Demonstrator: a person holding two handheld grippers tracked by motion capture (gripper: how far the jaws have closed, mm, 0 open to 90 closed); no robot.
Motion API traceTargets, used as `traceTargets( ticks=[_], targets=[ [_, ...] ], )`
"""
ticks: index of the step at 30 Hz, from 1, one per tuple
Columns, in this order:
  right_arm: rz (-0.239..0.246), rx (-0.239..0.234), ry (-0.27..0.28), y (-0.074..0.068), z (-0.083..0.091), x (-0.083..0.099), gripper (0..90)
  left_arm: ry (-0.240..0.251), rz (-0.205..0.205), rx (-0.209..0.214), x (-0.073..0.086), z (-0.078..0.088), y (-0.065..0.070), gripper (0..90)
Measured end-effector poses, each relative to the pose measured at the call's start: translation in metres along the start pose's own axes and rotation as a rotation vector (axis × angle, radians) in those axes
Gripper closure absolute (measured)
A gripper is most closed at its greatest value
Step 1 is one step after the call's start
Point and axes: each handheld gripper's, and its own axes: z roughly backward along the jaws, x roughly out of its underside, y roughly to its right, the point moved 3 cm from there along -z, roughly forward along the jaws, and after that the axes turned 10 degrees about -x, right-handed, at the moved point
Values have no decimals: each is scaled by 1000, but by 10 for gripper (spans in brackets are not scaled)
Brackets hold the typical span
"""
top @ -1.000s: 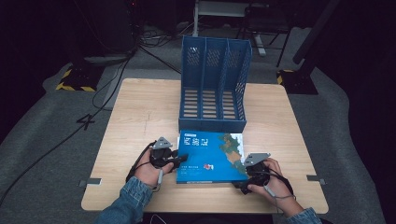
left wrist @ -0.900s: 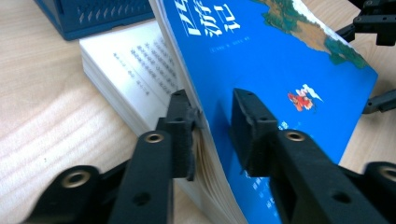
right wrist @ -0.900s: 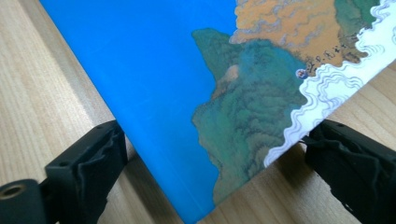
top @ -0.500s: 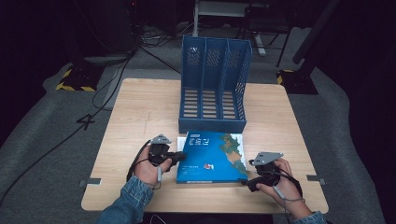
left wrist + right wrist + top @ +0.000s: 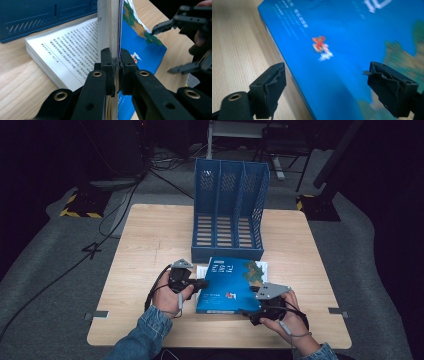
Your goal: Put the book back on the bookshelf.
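A book with a blue cover point(image 5: 227, 285) lies on the table in front of the file rack. My left gripper point(image 5: 202, 284) is shut on the cover's left edge with a thin stack of pages. In the left gripper view that gripper point(image 5: 117, 72) holds them upright above the open text page point(image 5: 72, 50). My right gripper point(image 5: 250, 304) hovers at the book's near right corner. Its jaws have just been closing a little and stand open point(image 5: 325, 72) over the blue cover point(image 5: 332, 37), pinching nothing. The left gripper view shows it point(image 5: 162, 50) beyond the raised cover.
A blue three-slot file rack point(image 5: 227, 210) stands upright just behind the book. The wooden table point(image 5: 150, 240) has bare room to the left and right of the rack. Cables trail on the dark floor behind.
The left gripper has shut on the book's left edge and raised the cover, baring white pages. The right hand has lifted slightly at the book's right corner.
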Motion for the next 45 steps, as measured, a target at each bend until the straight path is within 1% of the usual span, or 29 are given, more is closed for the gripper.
traceTargets(
  ticks=[3,6,7,8,9,10,11,13,14,17,18,19,20,22,23,24,26,28,29,30,31,32,33,34,35,39,40,43,45],
  targets=[
    [19,-2,17,-3,-11,-6,156,-10,19,10,-6,-3,4,844],
    [52,-11,36,-9,-22,-13,157,-15,41,29,-10,-4,6,843],
    [52,-11,36,-9,-22,-13,157,-15,41,29,-10,-4,6,843],
    [61,-13,39,-11,-25,-15,157,-20,58,39,-11,-4,7,843],
    [76,-16,39,-13,-29,-17,156,-26,67,43,-12,-4,7,843],
    [78,-22,34,-15,-33,-19,156,-30,77,46,-13,-5,7,843],
    [72,-38,27,-16,-37,-19,140,-36,77,44,-14,-6,8,843],
    [67,-33,49,-19,-43,-22,110,-39,76,37,-15,-7,8,843],
    [68,-29,59,-19,-45,-24,102,-40,77,39,-16,-7,9,843],
    [62,-23,84,-22,-50,-28,33,-38,81,51,-16,-7,12,843],
    [58,-2,92,-22,-53,-29,27,-40,70,58,-15,-6,12,843],
    [63,14,91,-23,-54,-30,21,-41,75,69,-13,-5,11,843],
    [66,25,85,-25,-56,-32,11,-41,109,104,-12,-5,8,844],
    [78,44,79,-27,-57,-34,0,-46,144,145,-12,-6,4,844],
    [93,62,73,-29,-58,-34,0,-47,154,154,-13,-6,4,844],
    [110,75,65,-30,-58,-33,0,-45,148,150,-13,-6,5,844],
    [137,101,67,-31,-60,-32,0,-47,132,138,-14,-5,7,844],
    [168,135,67,-33,-62,-30,0,-47,131,133,-15,-5,8,843],
    [189,156,63,-35,-64,-28,0,-52,129,134,-15,-5,8,844],
    [189,156,63,-35,-64,-28,0,-52,129,134,-15,-5,8,844],
    [206,176,52,-36,-66,-27,0,-55,125,134,-16,-6,7,844],
    [217,198,49,-37,-68,-27,0,-57,127,137,-17,-6,7,844],
    [223,208,46,-38,-69,-27,0,-60,128,142,-18,-6,7,844],
    [241,229,33,-39,-70,-26,0,-63,130,148,-19,-6,6,843],
    [246,241,26,-39,-71,-27,0,-62,130,154,-20,-6,6,844],
    [245,258,20,-38,-69,-30,0,-57,138,176,-24,-6,4,844],
    [243,263,19,-39,-69,-31,0,-60,148,189,-24,-5,4,844],
    [246,277,12,-40,-68,-34,0,-55,166,201,-25,-6,3,843],
    [272,294,-1,-43,-70,-35,0,-51,165,204,-25,-6,2,844]
  ],
)
